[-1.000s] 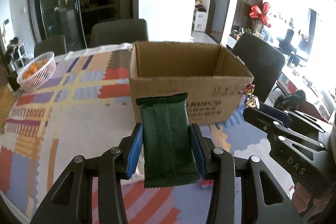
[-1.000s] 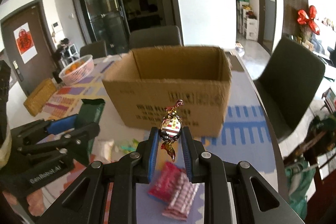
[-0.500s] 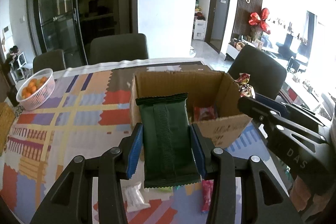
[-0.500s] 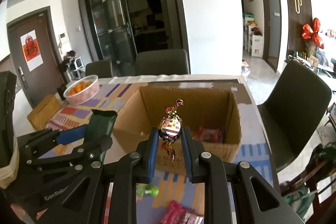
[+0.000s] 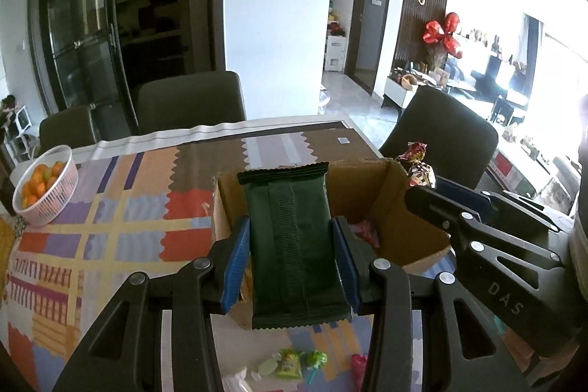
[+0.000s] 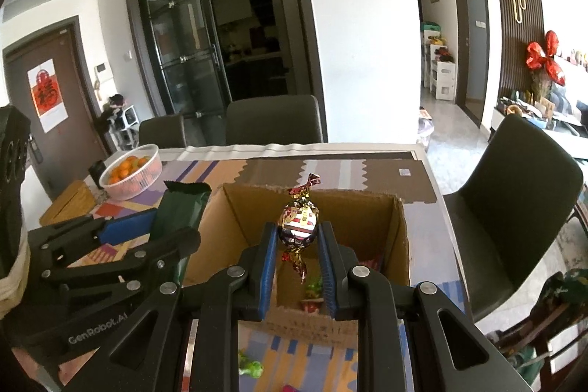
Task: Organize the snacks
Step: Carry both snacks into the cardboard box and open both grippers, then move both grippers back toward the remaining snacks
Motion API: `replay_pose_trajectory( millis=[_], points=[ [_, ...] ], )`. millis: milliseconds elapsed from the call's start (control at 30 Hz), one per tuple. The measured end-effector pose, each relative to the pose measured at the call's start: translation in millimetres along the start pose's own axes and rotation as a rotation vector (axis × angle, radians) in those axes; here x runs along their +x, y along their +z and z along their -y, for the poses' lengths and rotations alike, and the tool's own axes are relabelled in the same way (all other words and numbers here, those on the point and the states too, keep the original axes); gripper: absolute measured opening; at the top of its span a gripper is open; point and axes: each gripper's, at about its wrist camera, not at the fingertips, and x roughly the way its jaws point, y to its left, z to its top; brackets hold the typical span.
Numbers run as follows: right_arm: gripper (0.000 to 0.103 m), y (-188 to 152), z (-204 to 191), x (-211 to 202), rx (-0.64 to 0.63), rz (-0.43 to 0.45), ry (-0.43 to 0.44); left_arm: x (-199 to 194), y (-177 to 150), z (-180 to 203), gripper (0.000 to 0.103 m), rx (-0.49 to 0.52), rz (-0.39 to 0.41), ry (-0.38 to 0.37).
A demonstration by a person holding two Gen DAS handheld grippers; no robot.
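Patterned cloth (image 5: 110, 230) is spread over the dining table in the left wrist view, with dark chairs (image 5: 191, 105) drawn up at its far and right edges and an open tiled floor beyond. The left gripper (image 5: 292, 263) is seen clamped on a dark green packet (image 5: 290, 245), which is held upright over the near left part of an open cardboard box (image 5: 404, 208). Red wrappers are glimpsed inside the box. A white basket of oranges (image 5: 44, 186) is set near the far left edge of the table, well apart from the box. Small sweets (image 5: 294, 360) are left on the cloth just in front of the box's near wall. The right gripper (image 5: 426, 182) is seen reaching in from the right.

From the right wrist view, the right gripper (image 6: 297, 245) is seen clamped on a foil-wrapped sweet (image 6: 298, 226), held above the box (image 6: 367, 219) near its front wall. Clear room is left in the box's far half. The green packet (image 6: 180, 212) is seen at the box's left edge in the left gripper (image 6: 158, 237). A green sweet (image 6: 250, 366) is left on the cloth nearer than the box.
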Motion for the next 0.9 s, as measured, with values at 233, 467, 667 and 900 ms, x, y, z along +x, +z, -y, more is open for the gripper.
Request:
replay_pose_trajectory(
  millis=[233,467,667,900],
  points=[
    [0.023,2.0,2.5,21.8,-0.01,-0.042,-0.02,26.0,7.4,-4.3,0.044,0.011,-0.042,-0.002],
    [0.023,2.8,3.1,49.5,-0.016,-0.093,-0.033,52.1,6.0,-12.2,0.044,-0.005,-0.087,-0.008],
    [0.025,-1.4,4.9,64.0,-0.02,-0.122,-0.057,61.4,1.5,-18.9,0.053,-0.005,-0.103,0.033],
    [0.045,-5.1,2.4,57.0,-0.025,-0.112,-0.075,35.5,-9.2,-25.2,0.059,-0.012,-0.071,0.082]
  ],
)
